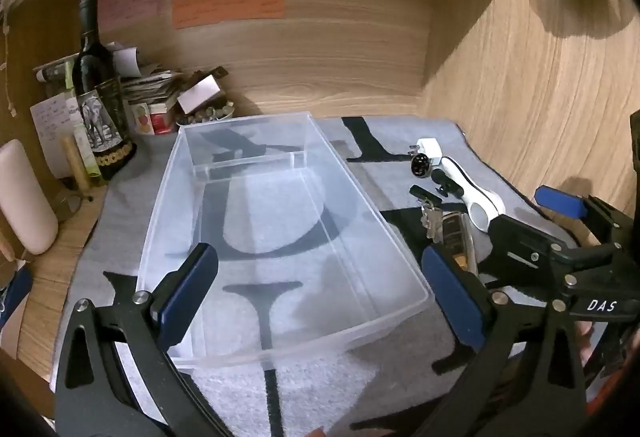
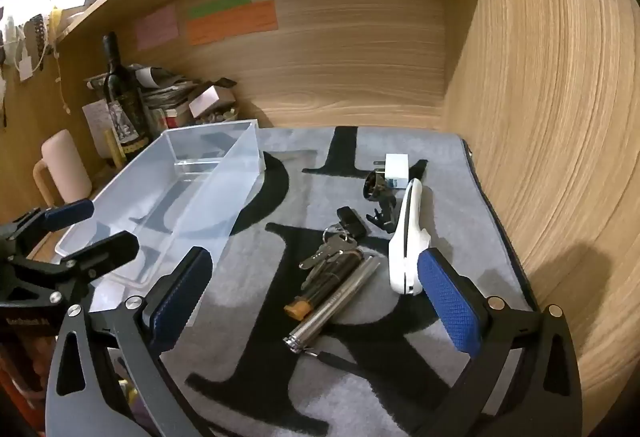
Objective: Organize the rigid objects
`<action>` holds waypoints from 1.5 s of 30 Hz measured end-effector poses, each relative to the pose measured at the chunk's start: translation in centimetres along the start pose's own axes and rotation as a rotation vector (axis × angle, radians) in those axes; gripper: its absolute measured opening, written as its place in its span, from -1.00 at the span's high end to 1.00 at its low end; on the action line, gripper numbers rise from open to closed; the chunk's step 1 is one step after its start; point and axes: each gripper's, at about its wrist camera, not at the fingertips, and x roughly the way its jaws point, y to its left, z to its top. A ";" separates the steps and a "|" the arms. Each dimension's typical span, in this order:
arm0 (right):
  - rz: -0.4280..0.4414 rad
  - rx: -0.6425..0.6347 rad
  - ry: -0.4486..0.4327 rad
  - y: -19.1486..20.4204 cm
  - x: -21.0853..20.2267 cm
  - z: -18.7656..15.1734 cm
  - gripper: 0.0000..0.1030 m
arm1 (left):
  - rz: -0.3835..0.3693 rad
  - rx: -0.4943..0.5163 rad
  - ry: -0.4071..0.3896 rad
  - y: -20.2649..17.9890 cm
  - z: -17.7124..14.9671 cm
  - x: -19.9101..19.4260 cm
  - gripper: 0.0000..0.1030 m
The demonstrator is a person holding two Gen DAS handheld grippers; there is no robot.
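A clear plastic bin [image 1: 400,249] [image 2: 236,173] with a divider near its far end lies empty on the grey mat. My left gripper [image 1: 320,285] is open, its blue pads straddling the bin's near end. Right of the bin lie a white handled tool [image 2: 406,241] [image 1: 476,197], a key bunch [image 2: 332,253], a metal flashlight [image 2: 340,301], a dark cylinder with an orange tip [image 2: 320,289], a black fob [image 2: 352,221], a white charger [image 2: 396,165] [image 1: 428,149] and a round black gadget [image 2: 376,185]. My right gripper [image 2: 316,297] is open above the flashlight and keys.
A wine bottle [image 1: 96,89], stacked papers and boxes [image 1: 160,85] and a pink mug [image 2: 66,165] stand at the back left. A wooden back wall and side wall [image 2: 560,117] enclose the desk nook. The grey mat [image 2: 280,377] has black letters.
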 end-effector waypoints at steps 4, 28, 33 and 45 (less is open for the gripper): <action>-0.003 -0.003 0.010 0.1 0.2 -0.2 -0.99 | 0.000 -0.004 -0.002 0.2 0.2 0.0 -1.00; 0.011 -0.023 -0.008 1.0 0.0 0.0 -0.99 | 0.021 -0.005 -0.012 0.0 -0.3 0.4 -1.00; 0.013 -0.025 -0.010 1.0 0.0 0.0 -0.99 | 0.015 -0.010 -0.012 0.2 -0.2 0.3 -1.00; 0.013 -0.027 -0.011 1.1 0.0 0.0 -0.99 | 0.014 -0.008 -0.012 0.3 -0.1 0.2 -1.00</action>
